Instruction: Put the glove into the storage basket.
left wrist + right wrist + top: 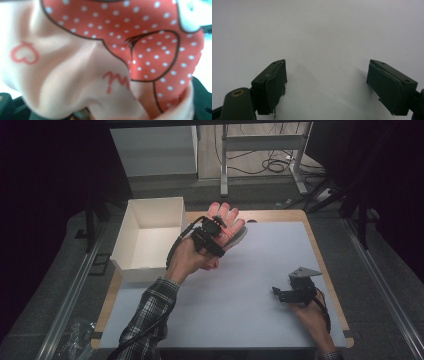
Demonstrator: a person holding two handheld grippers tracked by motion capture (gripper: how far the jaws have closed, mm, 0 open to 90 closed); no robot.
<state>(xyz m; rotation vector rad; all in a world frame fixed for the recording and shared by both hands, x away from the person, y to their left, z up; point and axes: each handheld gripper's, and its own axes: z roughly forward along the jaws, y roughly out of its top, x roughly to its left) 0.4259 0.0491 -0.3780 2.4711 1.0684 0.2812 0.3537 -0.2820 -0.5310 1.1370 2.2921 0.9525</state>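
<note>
A pink glove with a red print is held up above the far middle of the table, its fingers spread and pointing away from me. My left gripper is shut on its lower part. In the left gripper view the glove's fabric is pressed close to the camera: pale pink with a red white-dotted patch, a small heart outline and red lettering. The jaws are hidden behind it. My right gripper rests low over the near right of the white table mat. It is open, with nothing between its fingers.
An open white box stands at the table's far left corner, just left of the raised left hand. Beyond the far edge are metal table legs and cables on the floor. Metal rails run along both sides of the table.
</note>
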